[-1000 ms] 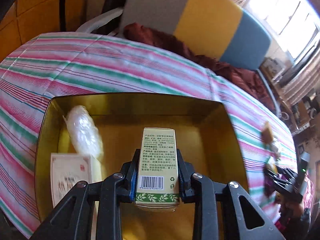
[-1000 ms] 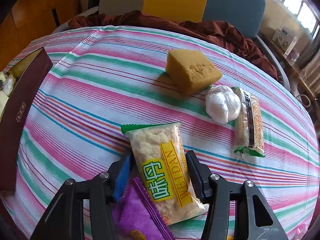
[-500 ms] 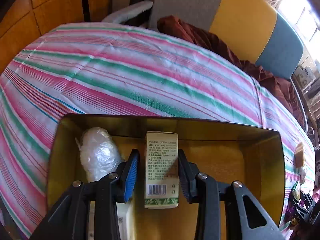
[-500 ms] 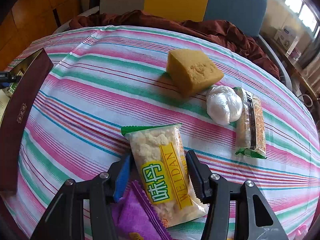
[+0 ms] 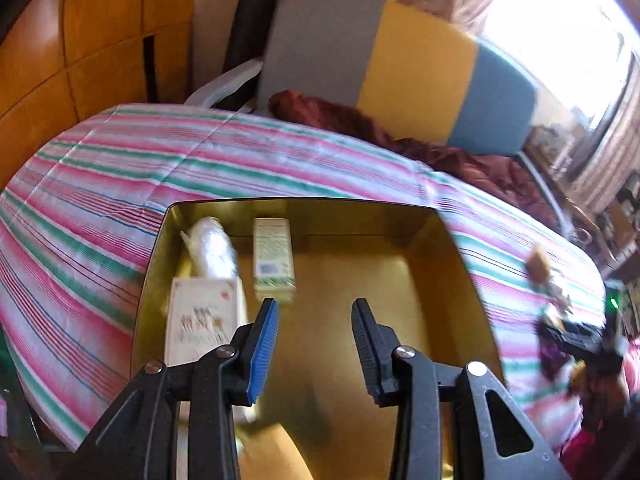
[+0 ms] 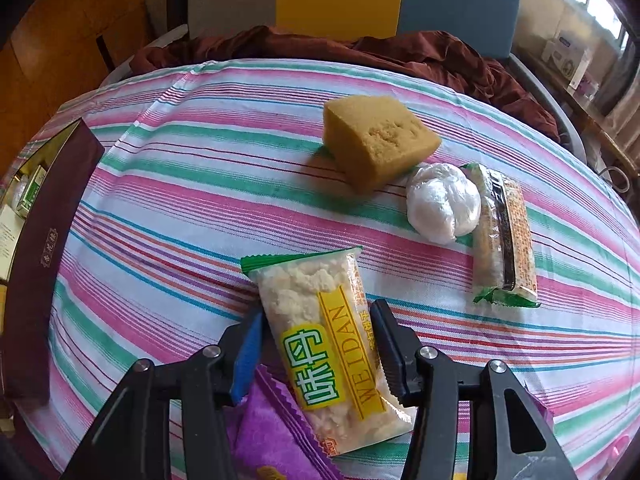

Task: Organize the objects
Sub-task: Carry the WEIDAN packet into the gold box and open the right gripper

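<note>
A: Left wrist view first. Left gripper [image 5: 316,309]?

B: Open a moderate way, empty, hanging above the tin [image 5: 300,202] on the tablecloth [image 5: 240,152].

A: In the tin?

B: Green box [image 5: 274,256] lying flat near the far wall, beside a wrapped bundle [image 5: 210,246]. Card box [image 5: 202,320] nearer, along the left wall. Right half bare.

A: Risk there?

B: Small. Could clip the near wall and shove the tin if swung low on the way out.

A: Right wrist view.

B: Right gripper [image 6: 316,312] closing round the pack [image 6: 324,332], pads close at both sides of the wrapper, no squeeze visible. Pack lying partly on a purple packet [image 6: 272,432], on the cloth, well apart from the tin at the left edge.

A: Elsewhere?

B: Sponge [image 6: 376,136], white ball [image 6: 442,208] and bar [image 6: 504,236] farther off; ball touching the bar, just beside the sponge.

A: Trouble from here?

B: Probably three kinds. Slippery film, taken near one end of a long pack: could slide out, or droop and pivot on lifting. Crumbly filling: could be crushed by too hard a pinch. Purple packet underneath: could be snagged by a finger and dragged along. Tall tin wall besides: could knock the pack loose if carried too low.
</note>
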`<state>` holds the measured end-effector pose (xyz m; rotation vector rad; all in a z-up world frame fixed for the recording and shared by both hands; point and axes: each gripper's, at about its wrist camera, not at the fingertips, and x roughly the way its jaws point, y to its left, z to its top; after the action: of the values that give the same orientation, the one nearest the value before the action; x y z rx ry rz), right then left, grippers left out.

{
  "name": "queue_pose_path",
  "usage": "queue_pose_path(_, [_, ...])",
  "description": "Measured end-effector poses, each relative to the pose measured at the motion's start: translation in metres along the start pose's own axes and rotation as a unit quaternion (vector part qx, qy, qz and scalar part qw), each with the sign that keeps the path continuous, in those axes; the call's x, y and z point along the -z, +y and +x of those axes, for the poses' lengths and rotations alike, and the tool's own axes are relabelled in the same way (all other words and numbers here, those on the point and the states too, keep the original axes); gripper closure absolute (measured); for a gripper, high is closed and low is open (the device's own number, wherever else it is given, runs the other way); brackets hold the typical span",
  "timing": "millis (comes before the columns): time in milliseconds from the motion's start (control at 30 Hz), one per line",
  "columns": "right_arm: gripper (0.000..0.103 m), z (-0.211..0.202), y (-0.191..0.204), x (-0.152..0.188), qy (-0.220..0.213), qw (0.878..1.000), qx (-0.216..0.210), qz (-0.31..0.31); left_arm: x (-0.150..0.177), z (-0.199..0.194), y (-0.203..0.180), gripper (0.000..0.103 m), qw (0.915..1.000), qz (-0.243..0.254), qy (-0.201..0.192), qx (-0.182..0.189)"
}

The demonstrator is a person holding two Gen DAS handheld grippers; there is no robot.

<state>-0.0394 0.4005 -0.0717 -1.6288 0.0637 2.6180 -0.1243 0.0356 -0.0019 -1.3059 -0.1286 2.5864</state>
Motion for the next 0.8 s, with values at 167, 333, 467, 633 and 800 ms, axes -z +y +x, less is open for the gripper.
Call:
queue_pose_path(167, [0.052, -0.007, -0.011, -0.002, -0.011, 0.999, -0.002, 0.036, 0.025, -0.022, -0.017, 0.065, 0.9993, 0.027, -0.011, 0.025])
queue_pose_path(333, [0.053, -0.02, -0.014, -0.003, -0.038, 0.998, 0.015, 0.046, 0.045, -0.035, -0.029, 0.065, 0.998, 0.045, -0.024, 0.037])
queue_pose_path(467, [0.054, -0.041, -0.019, -0.005, -0.078, 0.994, 0.024, 0.074, 0.062, -0.042, -0.026, 0.065, 0.9979, 0.038, -0.018, 0.048])
queue_pose_path(633, [0.055, -0.069, -0.018, -0.01, -0.115, 0.987, 0.059, 0.09, 0.08, -0.049, -0.018, 0.065, 0.9978, 0.051, -0.017, 0.04])
queue_pose_path(800, [0.055, -0.098, 0.001, -0.017, -0.139, 0.985, 0.059, 0.084, 0.093, -0.059, -0.005, 0.065, 0.9981, 0.042, -0.026, 0.037])
